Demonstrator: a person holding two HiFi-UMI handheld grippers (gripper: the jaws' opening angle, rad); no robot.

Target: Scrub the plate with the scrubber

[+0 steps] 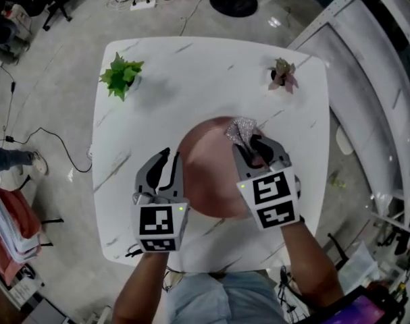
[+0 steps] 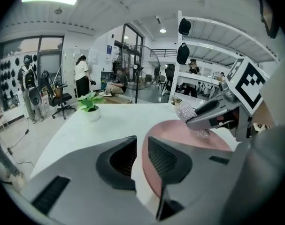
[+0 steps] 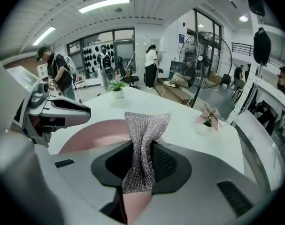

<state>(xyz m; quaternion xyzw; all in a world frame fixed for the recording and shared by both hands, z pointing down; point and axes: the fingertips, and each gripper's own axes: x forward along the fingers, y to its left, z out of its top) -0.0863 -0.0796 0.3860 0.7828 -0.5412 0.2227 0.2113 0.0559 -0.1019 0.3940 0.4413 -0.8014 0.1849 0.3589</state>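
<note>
A round pink plate [image 1: 208,181] lies on the white marble table [image 1: 191,66], near its front edge. My left gripper [image 1: 172,162] is shut on the plate's left rim; in the left gripper view the pink rim [image 2: 149,172] runs between the two dark pads. My right gripper [image 1: 257,148] hovers over the plate's far right part, shut on a silver mesh scrubber [image 1: 241,131]. In the right gripper view the scrubber [image 3: 142,142] stands pinched upright between the jaws, with the plate [image 3: 93,132] just below and ahead. The scrubber's tip hangs at the plate's far rim.
A small green plant [image 1: 121,75] stands at the table's far left corner, a pink-leaved one [image 1: 283,75] at the far right. Cables and a fan base [image 1: 233,2] lie on the floor beyond. White shelving [image 1: 373,59] runs along the right. People stand far off.
</note>
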